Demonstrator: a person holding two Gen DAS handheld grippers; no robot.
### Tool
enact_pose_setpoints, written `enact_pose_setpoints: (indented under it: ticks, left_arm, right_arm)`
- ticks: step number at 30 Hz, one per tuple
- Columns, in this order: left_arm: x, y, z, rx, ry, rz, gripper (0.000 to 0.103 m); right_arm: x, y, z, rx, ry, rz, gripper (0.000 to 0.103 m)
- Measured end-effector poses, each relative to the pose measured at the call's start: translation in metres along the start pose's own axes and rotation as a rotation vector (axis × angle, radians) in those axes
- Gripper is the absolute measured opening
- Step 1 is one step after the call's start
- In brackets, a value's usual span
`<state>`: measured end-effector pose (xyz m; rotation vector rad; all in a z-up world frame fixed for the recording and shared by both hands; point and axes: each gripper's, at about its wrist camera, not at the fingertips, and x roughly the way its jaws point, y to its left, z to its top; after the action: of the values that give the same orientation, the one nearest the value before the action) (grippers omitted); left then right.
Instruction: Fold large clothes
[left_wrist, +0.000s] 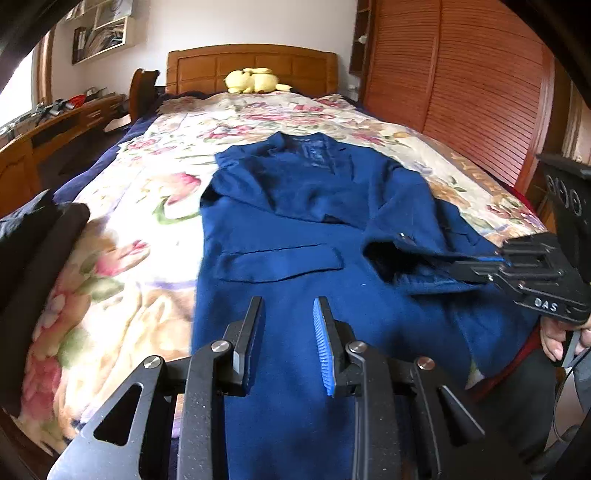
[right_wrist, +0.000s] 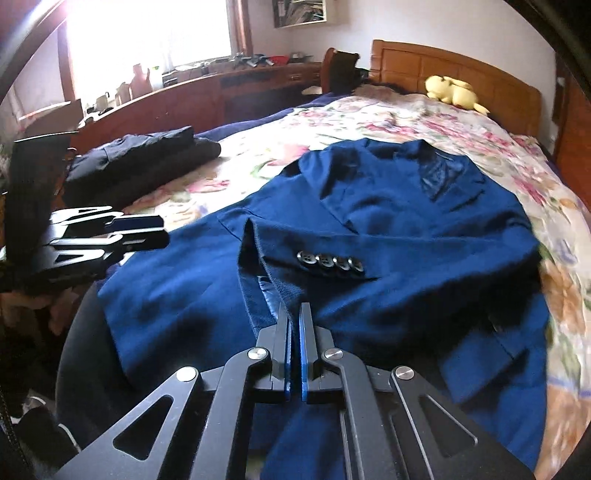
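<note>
Grippers: two; left gripper (left_wrist: 289, 317) hovering part-open over jacket hem, right gripper (right_wrist: 294, 317) pinching sleeve cuff.
Jacket (left_wrist: 295, 229): one, blue, lying flat on bed.
Buttons (right_wrist: 330, 263): four.
Bed (left_wrist: 147, 184): floral cover, wooden headboard (left_wrist: 251, 66).

Your left gripper (left_wrist: 289, 339) is matte black, speckled metal: two flat fingers lined with ribbed blue pads (left_wrist: 322, 345), hinged on linkage arms with round silver pivot screws and triangular cut-outs. Your right gripper (right_wrist: 294, 350) is the same build. At three o'clock in the left wrist view, its body bears white letters "DAS", and your hand (left_wrist: 556, 338) shows beneath it, a thin black cable beside it.
</note>
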<state>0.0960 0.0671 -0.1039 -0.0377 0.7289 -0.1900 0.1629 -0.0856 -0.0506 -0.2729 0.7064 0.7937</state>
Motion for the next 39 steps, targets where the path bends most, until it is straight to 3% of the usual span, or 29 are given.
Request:
enact_pose_setpoints:
  ticks: [10,16,17,20,23,28,31,32,33,34,39]
  left_arm:
    - [0.005,-0.041,0.010,0.047,0.012,-0.125,0.028]
    - [0.017,-0.068,0.011,0.094,0.044,-0.168,0.028]
    - [0.018,-0.070,0.011,0.098,0.045,-0.170,0.028]
    - [0.019,-0.074,0.009,0.101,0.050,-0.174,0.028]
    - [0.017,-0.074,0.007,0.101,0.049,-0.170,0.028]
    - [0.016,-0.073,0.005,0.095,0.052,-0.165,0.028]
    - [0.017,-0.072,0.004,0.086,0.055,-0.170,0.028]
    - [0.018,-0.071,0.004,0.084,0.056,-0.171,0.028]
    - [0.018,-0.071,0.003,0.082,0.056,-0.174,0.028]
    - [0.017,-0.071,0.004,0.078,0.053,-0.179,0.028]
    - [0.014,-0.077,0.006,0.074,0.043,-0.213,0.028]
  right_arm:
    - [-0.038,-0.012,-0.046,0.099,0.024,-0.039,0.003]
    - [-0.055,-0.020,-0.049,0.141,0.008,-0.030,0.005]
    - [-0.058,-0.020,-0.048,0.135,0.007,-0.034,0.012]
    - [-0.068,-0.020,-0.048,0.127,-0.016,-0.062,0.045]
    - [-0.076,-0.021,-0.045,0.140,-0.050,-0.034,0.050]
    - [-0.068,-0.036,-0.038,0.188,-0.076,-0.103,0.051]
    - [-0.039,-0.052,-0.039,0.235,-0.026,-0.158,0.051]
    - [-0.030,-0.057,-0.041,0.249,-0.008,-0.158,0.044]
    - [-0.022,-0.060,-0.041,0.261,0.011,-0.148,0.019]
    - [-0.017,-0.061,-0.043,0.267,0.023,-0.134,0.005]
    - [-0.040,-0.061,-0.053,0.253,-0.040,-0.159,0.001]
